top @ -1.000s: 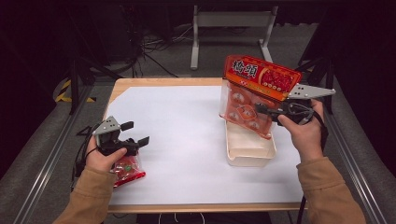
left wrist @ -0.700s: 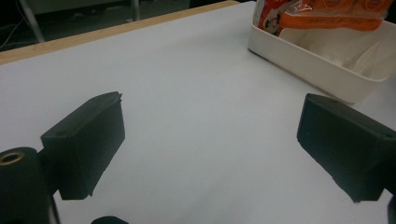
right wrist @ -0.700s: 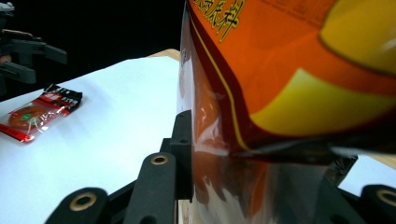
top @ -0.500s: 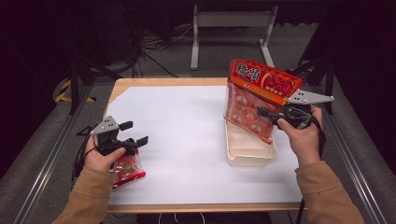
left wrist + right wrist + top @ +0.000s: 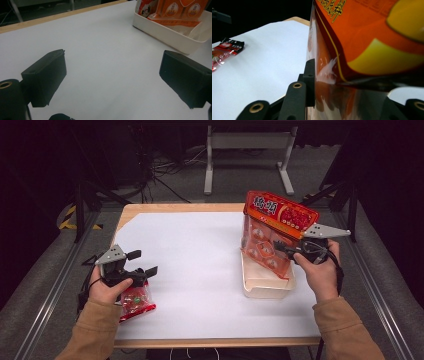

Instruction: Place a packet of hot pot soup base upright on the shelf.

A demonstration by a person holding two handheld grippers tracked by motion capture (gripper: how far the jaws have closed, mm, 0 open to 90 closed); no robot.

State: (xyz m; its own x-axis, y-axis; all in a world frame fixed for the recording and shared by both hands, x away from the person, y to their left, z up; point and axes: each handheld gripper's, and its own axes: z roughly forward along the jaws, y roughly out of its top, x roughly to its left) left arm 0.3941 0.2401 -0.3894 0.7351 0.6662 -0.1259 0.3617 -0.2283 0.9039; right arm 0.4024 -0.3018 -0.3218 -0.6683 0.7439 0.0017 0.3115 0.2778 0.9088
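A big red and orange snack bag (image 5: 272, 227) hangs upright, its lower end down inside the white tray (image 5: 265, 287) at the table's right. My right gripper (image 5: 280, 247) is shut on the bag's clear side; in the right gripper view the bag (image 5: 367, 37) is pinched against the left pad (image 5: 310, 75) and hides the other pad. My left gripper (image 5: 144, 262) rests near the front left of the table, open with nothing between its jaws (image 5: 112, 77). A small red packet (image 5: 135, 302) lies under that hand.
White paper (image 5: 195, 260) covers the wooden table. The left gripper view takes in the tray's rim (image 5: 162, 32) with the bag (image 5: 175, 10) in it. The small packet (image 5: 224, 51) lies far off in the right gripper view. A metal stand (image 5: 247, 150) sits on the floor beyond.
My right hand has sunk a little, lowering the big bag toward the tray. The left hand and small packet stayed put.
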